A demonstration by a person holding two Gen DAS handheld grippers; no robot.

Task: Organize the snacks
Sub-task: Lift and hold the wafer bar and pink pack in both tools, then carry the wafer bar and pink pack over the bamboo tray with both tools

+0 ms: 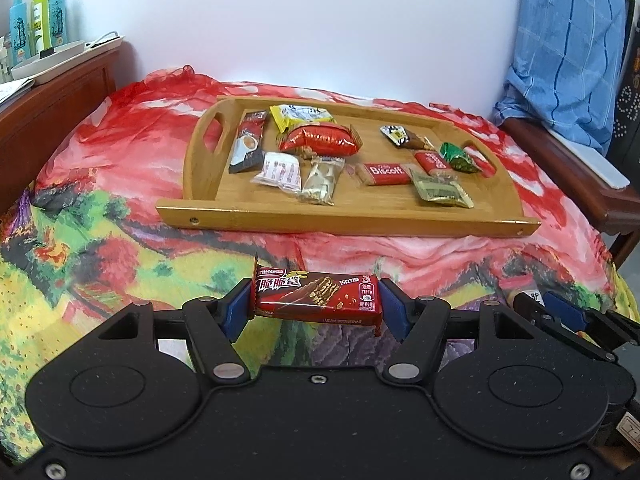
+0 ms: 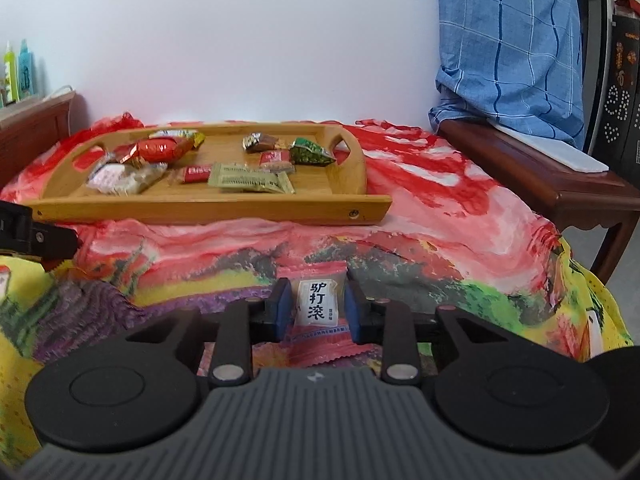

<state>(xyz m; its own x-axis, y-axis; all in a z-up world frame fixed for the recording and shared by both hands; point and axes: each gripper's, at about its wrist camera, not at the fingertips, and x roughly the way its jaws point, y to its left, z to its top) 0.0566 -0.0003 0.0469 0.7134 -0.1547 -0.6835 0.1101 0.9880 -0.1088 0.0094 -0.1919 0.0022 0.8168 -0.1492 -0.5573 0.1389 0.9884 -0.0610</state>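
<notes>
My left gripper is shut on a dark red Nestle wafer bar, gripped by its two ends just above the colourful cloth. My right gripper is shut on a pink snack packet with a white label, low over the cloth. Beyond both lies a wooden tray with several wrapped snacks: a red candy pack, a Biscoff biscuit, a coffee stick and a green pack. The right gripper's fingers show at the left wrist view's right edge.
A white wall stands behind the tray. A dark wooden bench with a blue checked cloth is at the right. At the far left, bottles stand on a wooden cabinet with a white dish.
</notes>
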